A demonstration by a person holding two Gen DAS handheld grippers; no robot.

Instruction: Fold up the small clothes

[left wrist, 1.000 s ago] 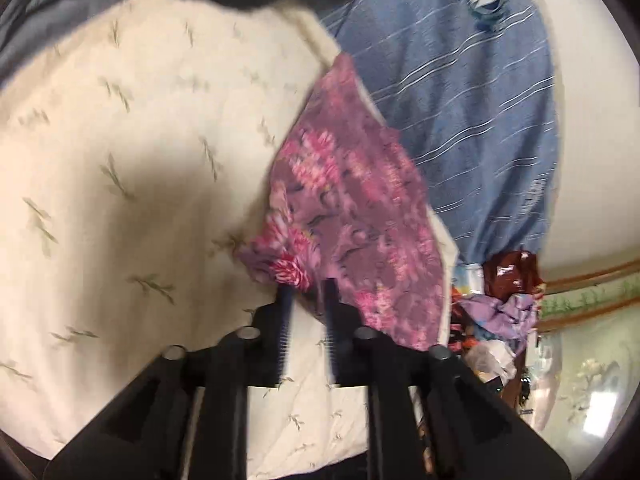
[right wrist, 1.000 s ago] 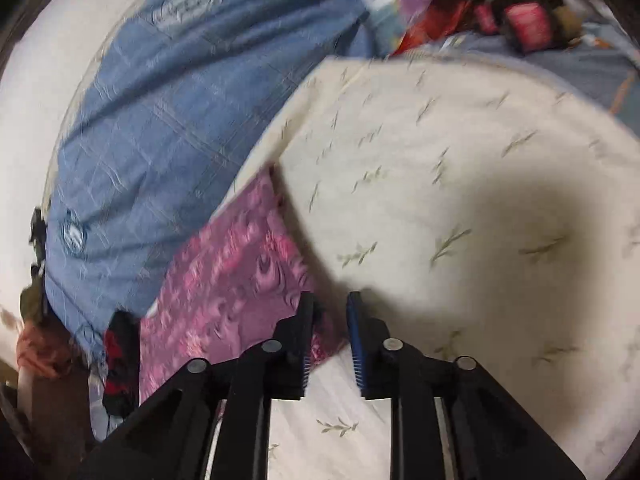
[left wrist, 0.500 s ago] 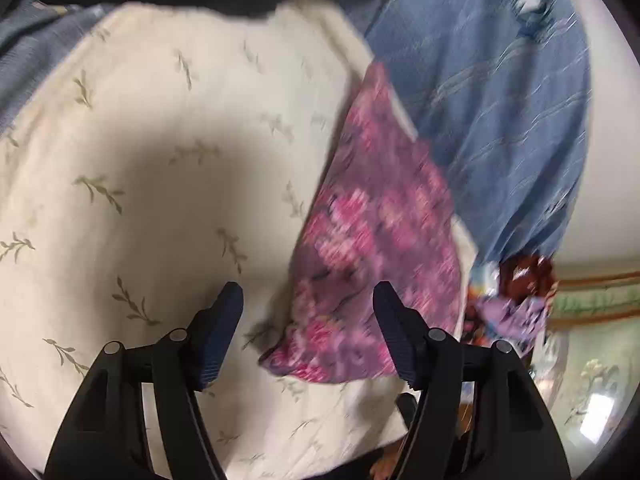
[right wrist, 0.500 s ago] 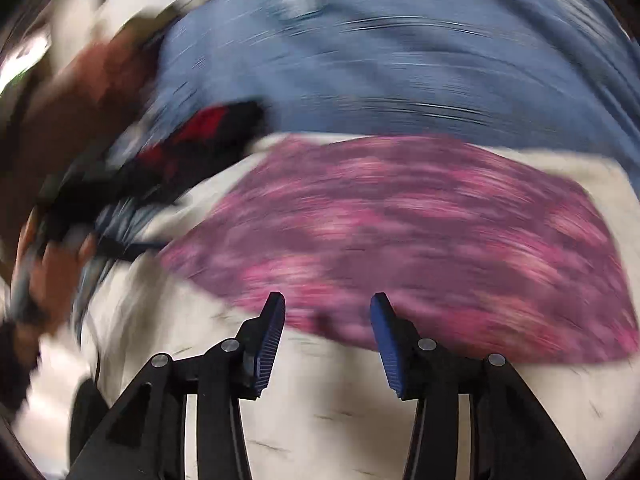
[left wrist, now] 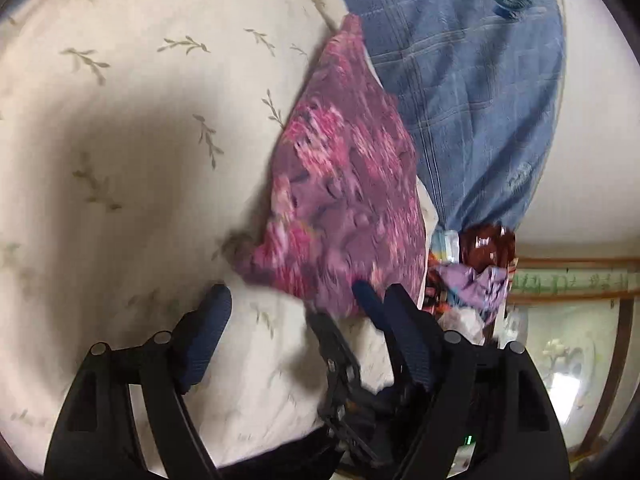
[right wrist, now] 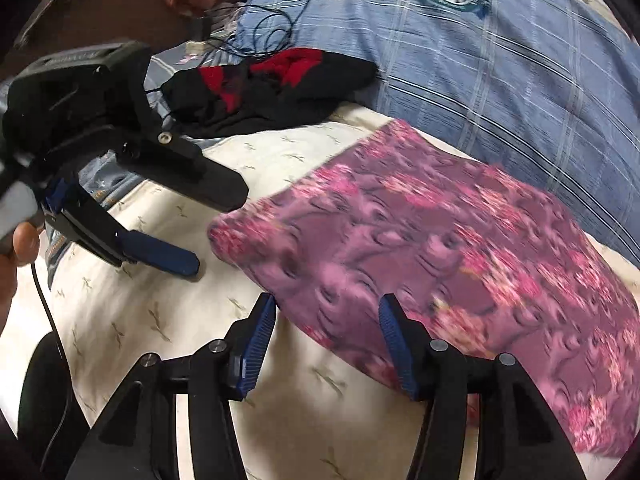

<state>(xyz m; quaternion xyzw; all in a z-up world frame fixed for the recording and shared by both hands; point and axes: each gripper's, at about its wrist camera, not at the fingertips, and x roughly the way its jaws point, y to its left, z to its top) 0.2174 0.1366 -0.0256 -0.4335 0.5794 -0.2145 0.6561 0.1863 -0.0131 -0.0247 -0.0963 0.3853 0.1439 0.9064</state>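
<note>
A small purple and pink floral garment lies folded on a cream quilt with a leaf print; it also shows in the right wrist view. My left gripper is open and empty, its fingertips at the garment's near edge; it also shows at the left of the right wrist view. My right gripper is open and empty, its jaws standing on either side of the garment's near corner. Part of the right gripper shows low in the left wrist view.
A blue striped blanket lies beyond the garment. A black and red garment and a dark cable lie at the quilt's far edge. A heap of coloured clothes sits beside the quilt's edge.
Both grippers have opened and let go of the garment, which now lies folded on the quilt. The right gripper has swung round to face the garment's near corner.
</note>
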